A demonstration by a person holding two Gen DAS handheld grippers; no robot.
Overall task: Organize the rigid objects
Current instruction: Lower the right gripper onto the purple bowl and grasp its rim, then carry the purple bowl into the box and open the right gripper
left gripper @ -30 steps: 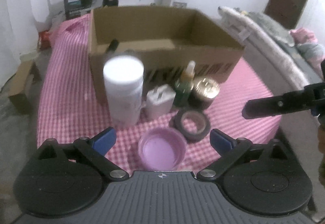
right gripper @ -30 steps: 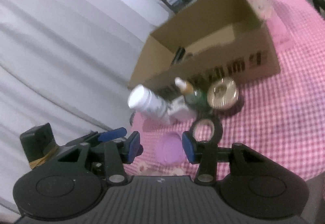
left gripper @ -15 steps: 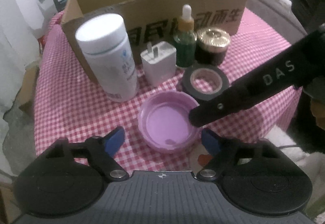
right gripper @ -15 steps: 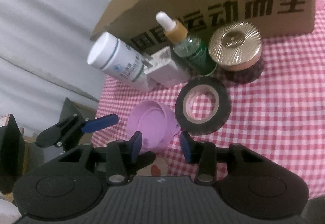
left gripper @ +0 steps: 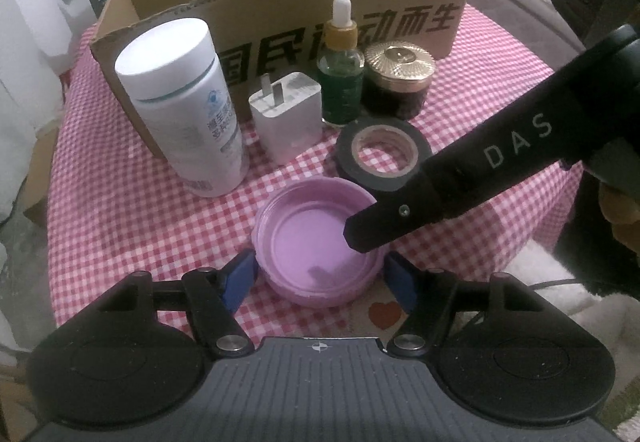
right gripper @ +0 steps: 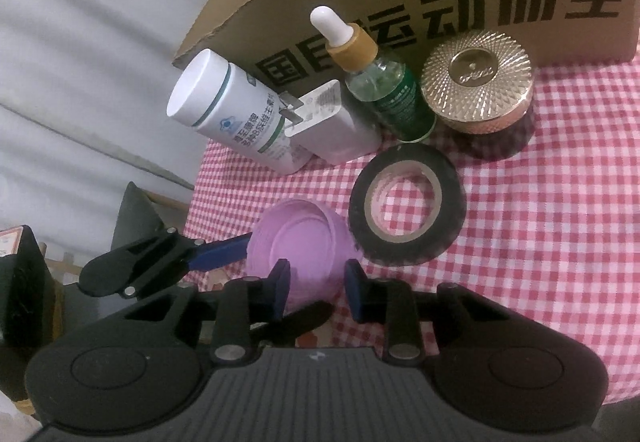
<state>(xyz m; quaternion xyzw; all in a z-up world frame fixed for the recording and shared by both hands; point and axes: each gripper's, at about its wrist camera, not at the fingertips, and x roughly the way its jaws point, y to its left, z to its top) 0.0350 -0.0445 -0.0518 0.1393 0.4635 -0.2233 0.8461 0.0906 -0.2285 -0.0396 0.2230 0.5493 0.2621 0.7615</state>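
A purple lid lies open side up near the front edge of the pink checked table. My left gripper straddles it with its jaws closing. The left pad is at the rim and the right pad stands a sliver off. My right gripper comes in from the right with its jaws also closing about the lid's near rim. One of its fingers reaches over the lid's inside. I cannot see either gripper's pads pressing.
Behind the lid stand a white bottle, a white charger plug, a green dropper bottle and a gold-capped jar. A black tape roll lies just beyond the lid. An open cardboard box is at the back.
Both grippers dropped and moved in on the purple lid. The left jaws narrowed around it, and the right jaws narrowed as its finger came over the lid.
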